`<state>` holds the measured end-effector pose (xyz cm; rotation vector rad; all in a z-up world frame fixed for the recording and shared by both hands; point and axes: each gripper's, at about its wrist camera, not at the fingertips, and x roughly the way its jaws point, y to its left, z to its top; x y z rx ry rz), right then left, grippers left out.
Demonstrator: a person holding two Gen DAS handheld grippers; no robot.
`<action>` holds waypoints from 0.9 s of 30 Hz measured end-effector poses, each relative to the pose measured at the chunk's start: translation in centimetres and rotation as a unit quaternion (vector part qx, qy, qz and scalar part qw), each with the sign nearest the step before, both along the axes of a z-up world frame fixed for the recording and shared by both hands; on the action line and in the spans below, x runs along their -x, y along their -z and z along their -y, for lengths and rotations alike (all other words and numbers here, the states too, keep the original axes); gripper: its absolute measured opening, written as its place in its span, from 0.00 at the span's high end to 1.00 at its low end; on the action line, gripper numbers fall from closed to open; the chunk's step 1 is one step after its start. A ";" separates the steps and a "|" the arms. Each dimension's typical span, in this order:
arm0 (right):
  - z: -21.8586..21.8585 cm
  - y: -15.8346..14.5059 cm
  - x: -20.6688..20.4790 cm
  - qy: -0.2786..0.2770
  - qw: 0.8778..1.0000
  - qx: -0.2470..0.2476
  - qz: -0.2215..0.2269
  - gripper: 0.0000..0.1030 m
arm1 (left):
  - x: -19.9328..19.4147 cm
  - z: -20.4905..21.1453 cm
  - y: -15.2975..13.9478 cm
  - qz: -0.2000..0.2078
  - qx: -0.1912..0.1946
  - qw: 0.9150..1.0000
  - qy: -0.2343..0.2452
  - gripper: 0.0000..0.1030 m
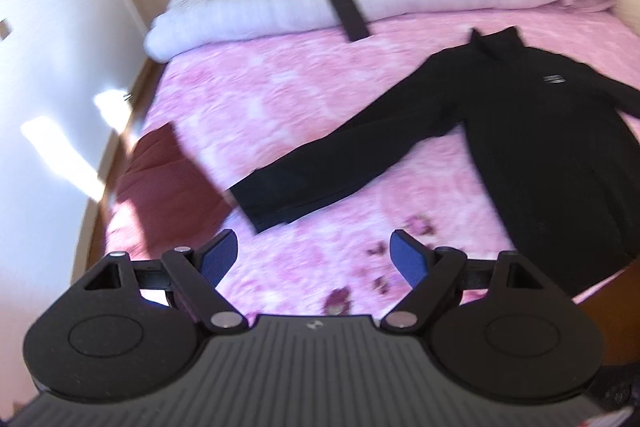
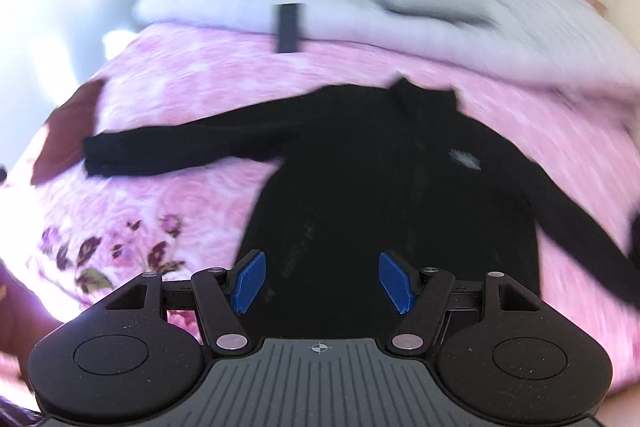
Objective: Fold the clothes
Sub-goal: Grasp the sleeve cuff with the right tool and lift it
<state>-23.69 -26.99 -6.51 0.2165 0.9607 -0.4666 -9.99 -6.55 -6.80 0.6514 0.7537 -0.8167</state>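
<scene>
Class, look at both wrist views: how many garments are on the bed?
2. A black long-sleeved top is spread flat on the pink bedspread, sleeves out. A folded dark red garment lies at the bed's left edge, beside the left cuff. Others may be out of view.

Both grippers open, empty, tilted down.
Left gripper (image 1: pixel 314 257): blue pads (image 1: pixel 219 259) wide apart, nothing between them, touching nothing. Right gripper (image 2: pixel 322 281): pads (image 2: pixel 250 281) also spread, a bit narrower, nothing clamped, tips clear of any surface. Only the black finger links and grey body show in each wrist view; no hand or sleeve visible.
</scene>
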 end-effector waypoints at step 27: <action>-20.5 21.1 -35.5 -0.433 0.880 0.170 -0.095 0.48 | -23.8 1.4 15.8 0.078 -0.089 0.940 0.321 0.22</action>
